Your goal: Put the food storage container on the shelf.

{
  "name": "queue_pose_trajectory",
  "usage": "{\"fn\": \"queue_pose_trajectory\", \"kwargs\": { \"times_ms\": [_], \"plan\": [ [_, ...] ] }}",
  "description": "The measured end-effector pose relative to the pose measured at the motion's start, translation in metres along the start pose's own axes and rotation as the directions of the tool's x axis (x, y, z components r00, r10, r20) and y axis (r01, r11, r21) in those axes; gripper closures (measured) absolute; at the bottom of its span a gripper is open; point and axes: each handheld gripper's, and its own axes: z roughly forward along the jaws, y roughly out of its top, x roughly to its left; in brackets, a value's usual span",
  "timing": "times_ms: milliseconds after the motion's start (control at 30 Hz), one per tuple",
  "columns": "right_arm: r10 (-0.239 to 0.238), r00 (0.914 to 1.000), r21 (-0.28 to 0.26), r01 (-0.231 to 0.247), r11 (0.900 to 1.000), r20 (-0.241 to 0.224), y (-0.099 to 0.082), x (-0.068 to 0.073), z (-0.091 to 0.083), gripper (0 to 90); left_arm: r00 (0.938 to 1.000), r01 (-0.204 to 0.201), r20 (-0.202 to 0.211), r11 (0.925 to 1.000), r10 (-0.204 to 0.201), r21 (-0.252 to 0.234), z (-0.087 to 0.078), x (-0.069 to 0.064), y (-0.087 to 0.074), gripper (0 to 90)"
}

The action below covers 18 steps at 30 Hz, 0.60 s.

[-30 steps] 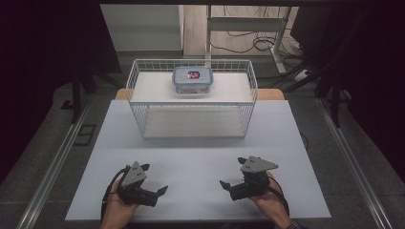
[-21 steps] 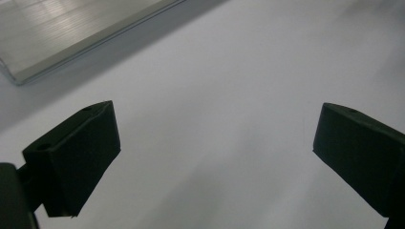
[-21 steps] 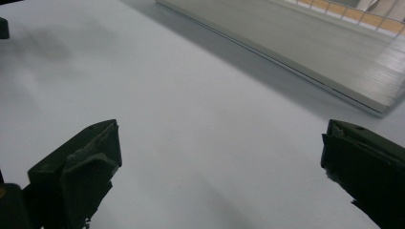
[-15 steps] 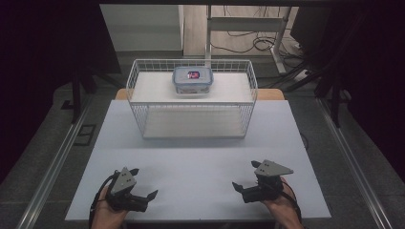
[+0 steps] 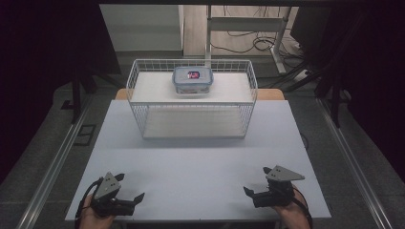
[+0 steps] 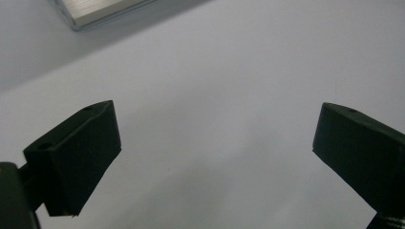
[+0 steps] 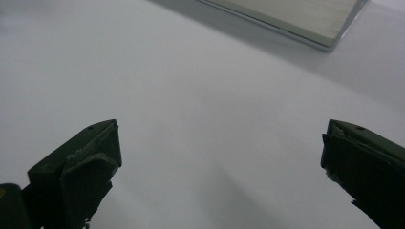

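Container [image 5: 192, 79]: clear lidded box with a red label on top, sitting inside wire basket [image 5: 138, 117], upper centre of the high view, towards the basket's far side. Long axis running left to right across the frame, short sides facing the basket's ends.

Left gripper [image 5: 134, 200]: lower left of the high view, low over the white tabletop [image 5: 200, 162], near its front edge. Jaws spread wide, nothing between them; same in the left gripper view [image 6: 215, 138], bare white surface between the two black jaws, strip of metal edging [image 6: 102, 9] at upper left.

Right gripper [image 5: 252, 193]: lower right of the high view, likewise low near the front edge, jaws parted and empty. Right gripper view [image 7: 219, 143]: blank tabletop between the jaws, metal edging [image 7: 305, 21] at upper right.

Key relation: container well apart from both grippers, straight up the frame and roughly midway between them, very slightly left of centre. Neither hand clearly nearer; left perhaps marginally. Basket wall standing between grippers and container, so likely approach from above over the rim, not from the front. Grip across the short width probably easier than along the length.
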Motion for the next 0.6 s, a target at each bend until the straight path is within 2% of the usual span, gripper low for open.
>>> {"fn": "queue_pose_trajectory", "kwargs": {
  "times_ms": [167, 333, 467, 600],
  "plan": [
    [0.028, 0.9996, 0.026, -0.028, 0.9993, 0.009, -0.009, -0.003, -0.004, 0.0, 0.9998, 0.016, -0.007, 0.9999, -0.016, 0.005, -0.004, 0.004, -0.007, 1.7],
    [0.036, 0.9993, 0.057, -0.037, 0.9977, 0.011, -0.015, -0.005, -0.006, 0.0, 0.9994, 0.035, -0.002, 0.999, -0.035, 0.028, -0.005, 0.008, -0.013, 1.3],
    [0.028, 0.9995, 0.093, -0.029, 0.9953, 0.012, -0.019, -0.005, -0.006, 0.0, 0.9975, 0.07, 0.0, 0.9957, -0.07, 0.061, -0.002, 0.012, -0.017, 1.0],
    [0.042, 0.9991, 0.135, -0.043, 0.9899, 0.008, -0.023, -0.007, -0.003, 0.0, 0.9945, 0.105, 0.0, 0.9923, -0.105, 0.066, -0.002, 0.015, -0.018, 0.9]
  ]
}}
